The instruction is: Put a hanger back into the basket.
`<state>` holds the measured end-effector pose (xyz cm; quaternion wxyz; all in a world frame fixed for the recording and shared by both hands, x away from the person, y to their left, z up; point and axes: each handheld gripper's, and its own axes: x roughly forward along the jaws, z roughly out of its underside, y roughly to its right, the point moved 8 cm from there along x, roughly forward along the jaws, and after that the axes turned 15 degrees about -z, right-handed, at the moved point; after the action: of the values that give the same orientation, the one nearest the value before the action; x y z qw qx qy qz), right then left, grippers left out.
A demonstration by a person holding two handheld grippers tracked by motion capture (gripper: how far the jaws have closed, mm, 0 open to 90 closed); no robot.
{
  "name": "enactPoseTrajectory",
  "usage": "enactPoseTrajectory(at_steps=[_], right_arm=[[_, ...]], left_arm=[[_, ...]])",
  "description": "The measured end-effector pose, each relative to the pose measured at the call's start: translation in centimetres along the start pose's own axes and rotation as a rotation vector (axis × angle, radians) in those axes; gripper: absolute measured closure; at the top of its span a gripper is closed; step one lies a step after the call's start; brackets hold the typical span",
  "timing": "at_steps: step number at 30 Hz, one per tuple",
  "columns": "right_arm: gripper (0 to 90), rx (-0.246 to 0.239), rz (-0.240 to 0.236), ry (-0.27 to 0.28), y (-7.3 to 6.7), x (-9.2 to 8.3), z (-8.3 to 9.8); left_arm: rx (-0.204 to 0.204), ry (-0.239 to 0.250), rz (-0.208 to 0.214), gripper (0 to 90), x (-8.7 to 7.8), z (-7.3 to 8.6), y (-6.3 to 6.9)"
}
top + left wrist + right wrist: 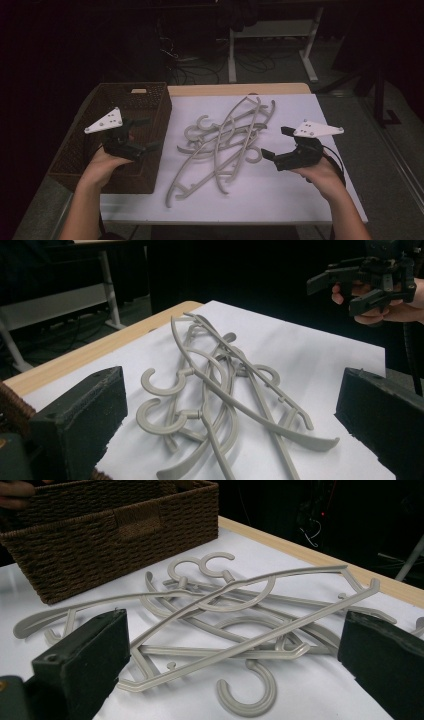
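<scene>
Holding both tools clear of the hanger pile (225, 142), we keep our left gripper (142, 134) over the wicker basket (150, 100) left of the pile and our right gripper (275, 142) just right of it, each with jaws spread wide and empty. The grey plastic hangers lie tangled on the white sheet (280, 195). They look light, stiff and smooth, so hooks may snag; we judge a straight shoulder bar the best place to pinch.

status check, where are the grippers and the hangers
Left gripper open, over the basket edge. Right gripper open, right of the hangers. Hangers tangled in a heap on the white sheet, untouched. Nothing between grippers and heap.
</scene>
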<state>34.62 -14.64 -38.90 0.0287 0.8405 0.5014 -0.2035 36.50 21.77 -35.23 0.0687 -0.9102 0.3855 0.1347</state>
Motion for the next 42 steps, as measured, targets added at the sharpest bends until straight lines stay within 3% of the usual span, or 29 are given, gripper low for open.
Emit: enactPoseTrajectory(at_steps=[9, 21, 28, 34, 40, 42], right_arm=[[0.0, 0.010, 0.004, -0.018, 0.6, -0.1, 0.5], [0.0, 0.009, 0.003, -0.118, 1.2, 1.5, 2.8], [4.8, 0.043, -0.020, -0.173, 1.5, 2.4, 4.6], [7.3, 0.059, -0.021, -0.176, 1.8, 2.8, 4.9], [15.0, 0.082, -0.037, -0.186, 2.0, 3.2, 5.3], [22.2, 0.092, -0.052, -0.189, 2.1, 3.5, 5.4]], left_arm=[[-0.002, -0.012, 0.001, 0.0, 0.9, -1.1, 1.5], [0.002, -0.042, 0.035, 0.0, 3.6, -1.6, 4.5], [0.007, -0.099, 0.050, 0.0, 6.4, -0.1, 6.5], [-0.008, -0.158, 0.021, 0.0, 9.4, 1.8, 7.0], [0.003, -0.201, 0.003, 0.0, 11.9, 3.3, 7.7], [0.000, -0.215, -0.005, 0.0, 12.6, 3.8, 7.9]])
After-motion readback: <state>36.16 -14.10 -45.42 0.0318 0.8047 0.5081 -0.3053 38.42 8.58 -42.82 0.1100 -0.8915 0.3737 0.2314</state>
